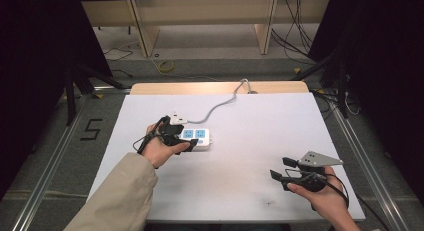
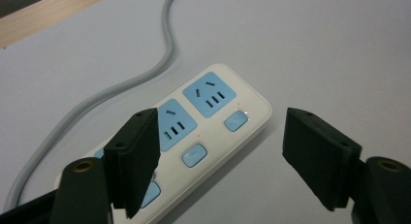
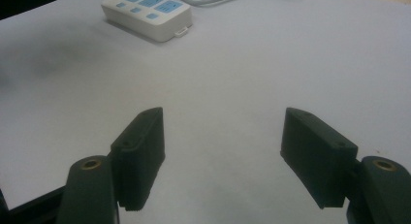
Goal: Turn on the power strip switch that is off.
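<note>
On the left, the left gripper [image 1: 181,141] hangs over the near end of the white power strip [image 1: 196,138], its jaws spread wide with nothing pinched between them. In the left gripper view the strip [image 2: 203,132] runs away on a slant from under the left-hand jaw; that jaw covers part of the near end, while the other jaw stands over bare table beside the strip's long edge. I count 3 blue switch buttons [image 2: 195,154] along that edge, one half hidden behind the jaw, and 2 blue socket faces [image 2: 209,94] clearly, with a sliver of blue under the jaw that may be another. My guess is that the buttons are what this hand is working, since the jaws sit right over that row and are released rather than clamped on the body.

The strip lies flat on the white table [image 1: 250,131], left of centre, and its grey cable [image 1: 220,105] curls off toward the far edge, so it is tethered and unlikely to slide far.

Over on the right, the right gripper [image 1: 283,174] rests near the front edge, well apart from the strip, jaws likewise open and empty. In its own view the strip [image 3: 148,13] sits far off at the top left. It looks parked, out of the working hand's way.
</note>
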`<state>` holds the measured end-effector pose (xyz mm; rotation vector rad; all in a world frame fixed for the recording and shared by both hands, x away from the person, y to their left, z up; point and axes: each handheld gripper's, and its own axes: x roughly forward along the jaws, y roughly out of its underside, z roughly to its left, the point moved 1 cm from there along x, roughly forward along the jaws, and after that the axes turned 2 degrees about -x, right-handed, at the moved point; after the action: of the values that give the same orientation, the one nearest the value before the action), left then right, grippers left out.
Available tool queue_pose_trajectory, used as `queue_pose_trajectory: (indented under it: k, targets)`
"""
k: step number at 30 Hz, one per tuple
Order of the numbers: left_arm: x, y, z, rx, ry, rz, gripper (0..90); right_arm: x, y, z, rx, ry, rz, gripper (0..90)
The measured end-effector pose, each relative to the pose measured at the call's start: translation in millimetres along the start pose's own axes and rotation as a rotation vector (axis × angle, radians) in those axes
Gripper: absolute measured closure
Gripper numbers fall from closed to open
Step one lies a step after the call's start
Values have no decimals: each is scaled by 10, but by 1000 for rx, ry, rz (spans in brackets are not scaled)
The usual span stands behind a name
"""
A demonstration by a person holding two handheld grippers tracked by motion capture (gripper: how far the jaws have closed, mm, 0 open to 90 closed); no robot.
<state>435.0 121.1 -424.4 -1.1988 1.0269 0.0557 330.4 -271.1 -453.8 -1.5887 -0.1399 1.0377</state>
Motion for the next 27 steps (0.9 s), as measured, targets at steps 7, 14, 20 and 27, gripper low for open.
queue_pose_trajectory:
  k: [7,14,20,27]
  targets:
    - [-118,74,-64,32,48,-39,241,8,1,-1,1,-3,-2,324]
    - [-200,229,-115,65,59,-54,220,11,0,2,1,-10,-3,323]
    - [-292,365,-182,106,83,-67,195,12,1,2,-1,-13,1,319]
    - [-412,578,-177,123,89,-71,178,17,6,-4,1,-16,1,317]
